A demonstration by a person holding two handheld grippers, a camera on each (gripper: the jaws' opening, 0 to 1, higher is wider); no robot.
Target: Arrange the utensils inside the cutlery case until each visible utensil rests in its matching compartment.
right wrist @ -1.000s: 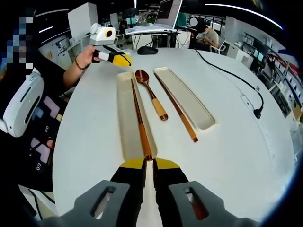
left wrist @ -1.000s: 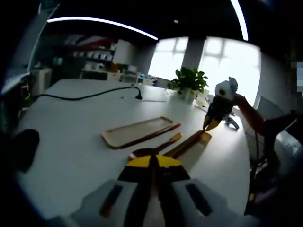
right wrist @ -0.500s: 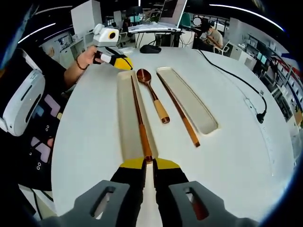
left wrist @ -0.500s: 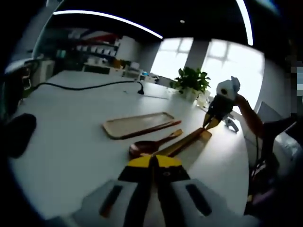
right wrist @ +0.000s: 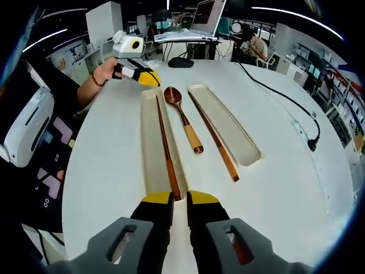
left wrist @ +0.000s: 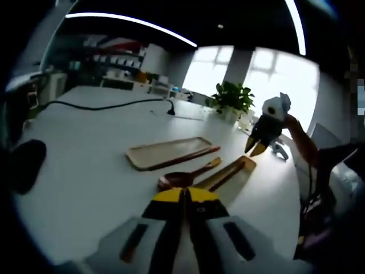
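Right gripper [right wrist: 178,198] low over the white surface [right wrist: 296,188], fingers slightly apart, just off the near end of one chopstick [right wrist: 165,149], not clamped on it. That chopstick lying lengthwise inside the left case half [right wrist: 149,142]. Wooden spoon [right wrist: 182,118] on the surface between the two halves. Second chopstick [right wrist: 214,137] resting along the left edge of the right case half [right wrist: 228,123]. Left gripper [left wrist: 183,196] with fingers together, holding nothing, near the spoon's bowl end. Black cable [right wrist: 282,94] trailing across the far side.
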